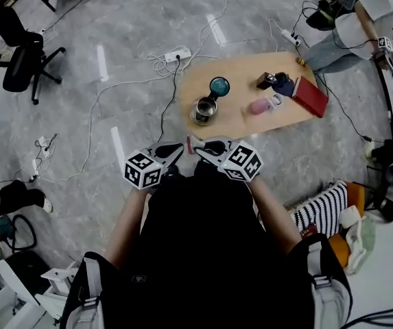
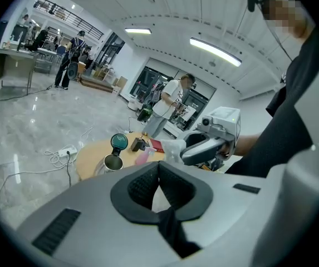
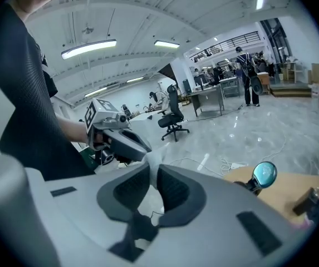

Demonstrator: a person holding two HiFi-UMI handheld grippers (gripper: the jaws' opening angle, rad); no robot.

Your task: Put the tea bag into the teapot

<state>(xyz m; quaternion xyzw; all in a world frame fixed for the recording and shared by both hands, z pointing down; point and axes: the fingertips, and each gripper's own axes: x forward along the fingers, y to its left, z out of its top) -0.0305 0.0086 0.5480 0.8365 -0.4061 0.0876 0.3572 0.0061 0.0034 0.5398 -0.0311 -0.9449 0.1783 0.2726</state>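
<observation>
A small white tea bag packet (image 1: 190,144) hangs between my two grippers, close in front of my body and short of the table. The left gripper (image 1: 180,147) and the right gripper (image 1: 199,147) face each other, each shut on one end of it. In the left gripper view the packet (image 2: 173,149) runs from my own jaws (image 2: 159,168) to the right gripper (image 2: 184,152). In the right gripper view it (image 3: 152,159) sits between the jaws (image 3: 153,168). The steel teapot (image 1: 205,110) stands open on the wooden table (image 1: 244,70), its teal lid (image 1: 219,86) tipped back.
On the table lie a pink cup (image 1: 259,105), a red box (image 1: 310,96) and a dark object (image 1: 275,81). Cables and a power strip (image 1: 177,54) cross the floor. An office chair (image 1: 21,57) stands far left, a person (image 1: 361,19) far right, a striped bag (image 1: 323,208) beside me.
</observation>
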